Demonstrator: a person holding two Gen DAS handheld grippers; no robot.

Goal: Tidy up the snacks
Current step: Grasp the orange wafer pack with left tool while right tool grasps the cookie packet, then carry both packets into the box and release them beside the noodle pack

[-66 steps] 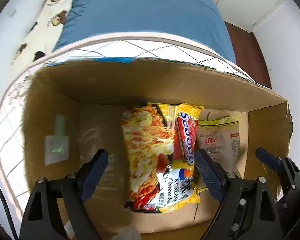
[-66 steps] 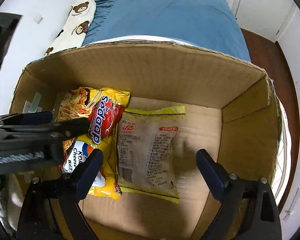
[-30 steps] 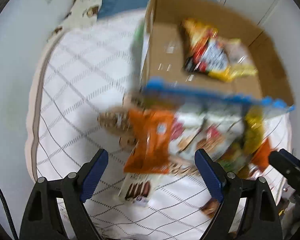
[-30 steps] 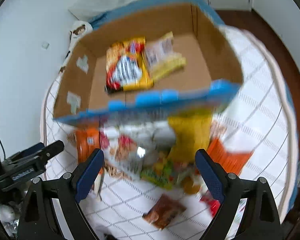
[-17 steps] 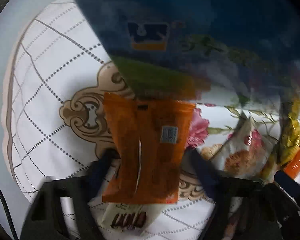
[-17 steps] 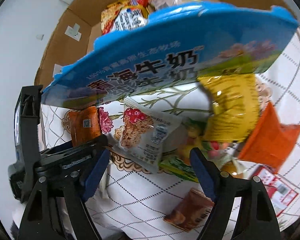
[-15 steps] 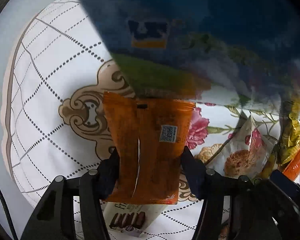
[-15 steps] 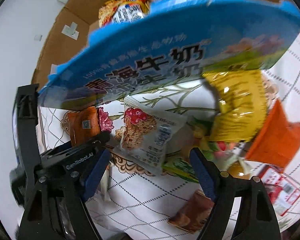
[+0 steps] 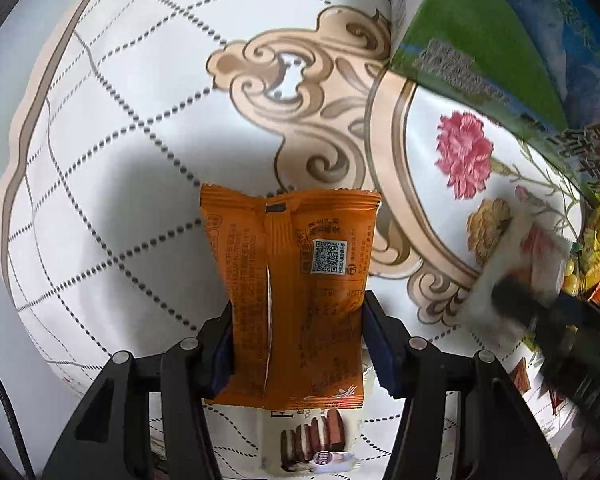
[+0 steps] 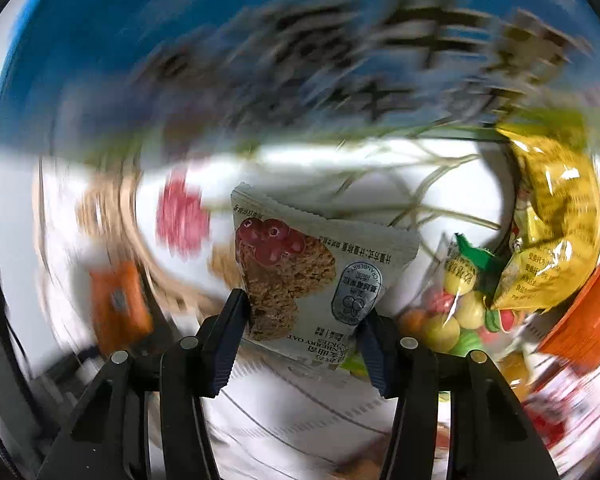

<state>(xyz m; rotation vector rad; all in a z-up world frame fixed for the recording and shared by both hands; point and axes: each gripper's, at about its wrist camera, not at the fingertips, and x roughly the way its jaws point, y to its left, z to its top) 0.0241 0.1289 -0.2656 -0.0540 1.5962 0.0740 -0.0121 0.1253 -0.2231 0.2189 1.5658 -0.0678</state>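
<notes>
My left gripper (image 9: 296,344) is shut on an orange snack packet (image 9: 296,276), lifted just above the patterned tablecloth (image 9: 140,120). My right gripper (image 10: 304,336) is shut on a grey cranberry oat cookie packet (image 10: 312,276). The right wrist view is blurred by motion. The cookie packet also shows at the right of the left wrist view (image 9: 516,256), held by the dark right gripper. The orange packet appears blurred at the left of the right wrist view (image 10: 118,304). The blue and green milk carton box (image 9: 500,32) stands close behind both grippers.
A white packet with chocolate wafers (image 9: 312,440) lies under the orange packet. A yellow bag (image 10: 552,220), a bag of coloured candies (image 10: 456,312) and an orange bag (image 10: 580,320) lie to the right. The table edge curves along the left (image 9: 16,184).
Both grippers came down from the box to the table. The left closed on the orange packet, the right closed on the cookie packet. The right view is now moving fast.
</notes>
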